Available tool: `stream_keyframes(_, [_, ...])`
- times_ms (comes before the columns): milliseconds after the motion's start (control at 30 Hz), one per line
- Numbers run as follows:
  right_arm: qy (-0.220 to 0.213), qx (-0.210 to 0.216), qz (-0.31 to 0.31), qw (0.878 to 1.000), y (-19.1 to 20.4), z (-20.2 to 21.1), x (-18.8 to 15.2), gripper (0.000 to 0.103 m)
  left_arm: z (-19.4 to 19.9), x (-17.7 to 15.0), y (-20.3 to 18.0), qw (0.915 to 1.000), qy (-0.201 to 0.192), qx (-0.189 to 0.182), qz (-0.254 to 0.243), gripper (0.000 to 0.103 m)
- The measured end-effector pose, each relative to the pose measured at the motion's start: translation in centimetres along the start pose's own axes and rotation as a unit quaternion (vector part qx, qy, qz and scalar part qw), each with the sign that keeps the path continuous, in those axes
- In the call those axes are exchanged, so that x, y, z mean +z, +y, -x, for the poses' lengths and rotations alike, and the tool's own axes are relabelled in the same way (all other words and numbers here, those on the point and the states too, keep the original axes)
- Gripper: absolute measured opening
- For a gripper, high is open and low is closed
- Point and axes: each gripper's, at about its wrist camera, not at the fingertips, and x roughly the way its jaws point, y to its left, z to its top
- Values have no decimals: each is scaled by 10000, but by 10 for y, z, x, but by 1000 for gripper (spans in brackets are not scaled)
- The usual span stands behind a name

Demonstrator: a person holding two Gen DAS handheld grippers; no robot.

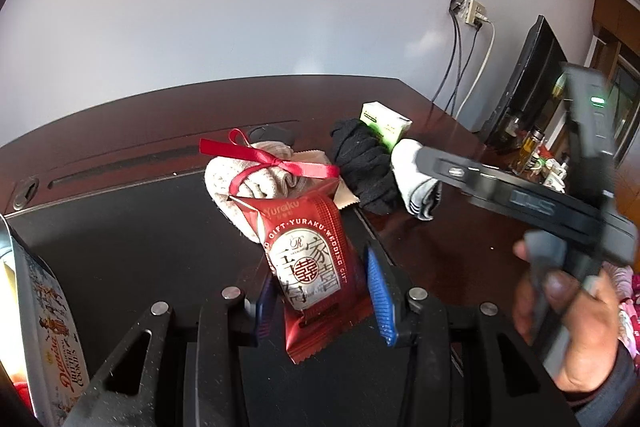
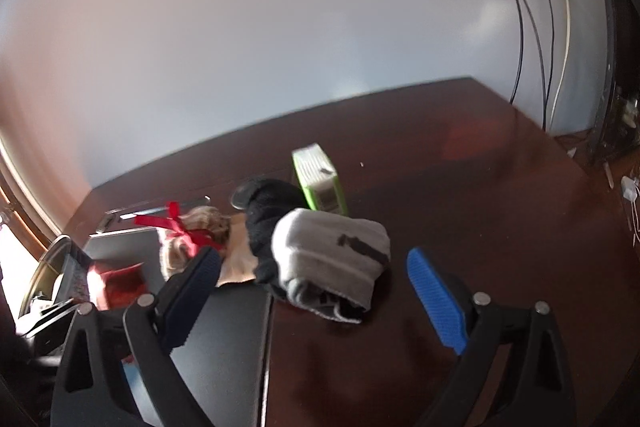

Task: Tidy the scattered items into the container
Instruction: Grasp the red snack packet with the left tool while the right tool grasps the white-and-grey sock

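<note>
Here the left gripper (image 1: 320, 291) pinches a red snack packet (image 1: 310, 269) between its blue pads (image 1: 380, 297); the wrapper reads "Yuraku" and "GIFT · YURAKU · WEDDING GIFT" around a white panel of Chinese characters. The packet stands upright between the fingers, above the dark mat (image 1: 132, 227). At the lower left edge of the left wrist view is the container, a cookie tin (image 1: 48, 311) lettered "Danisa Butter Cookies", just beside the gripper's frame.

Beyond the packet lie a beige sock bundle (image 1: 248, 187) tied with a red ribbon (image 1: 280, 163), a black rolled sock (image 1: 360, 163), a grey-white sock roll (image 1: 416, 183) and a green-and-white box (image 1: 384, 121), its print too small to read. All rest on the dark wooden table (image 1: 448, 227).

The right gripper (image 2: 316, 291) is spread wide and holds nothing. The grey-white sock roll (image 2: 332, 259) lies between and just ahead of its fingertips, not touched by either pad. The black sock (image 2: 266, 223) touches that roll on the left, and the green box (image 2: 320, 183) stands just behind. A hand (image 1: 568, 327) grips the right tool's handle at the right of the left wrist view.
</note>
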Motion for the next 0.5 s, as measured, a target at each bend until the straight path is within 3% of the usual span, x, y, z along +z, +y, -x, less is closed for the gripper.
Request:
stream_keyframes(133, [193, 27, -149, 9997, -10, -11, -2, 65, 1, 1, 2, 9999, 4, -106, 58, 44])
stream_keyframes(367, [324, -9, -185, 9993, -20, -19, -11, 62, 7, 0, 1, 9997, -43, -224, 49, 44])
stream_keyframes(500, [349, 253, -300, 9986, -26, -15, -12, 52, 14, 1, 0, 9996, -87, -273, 61, 44])
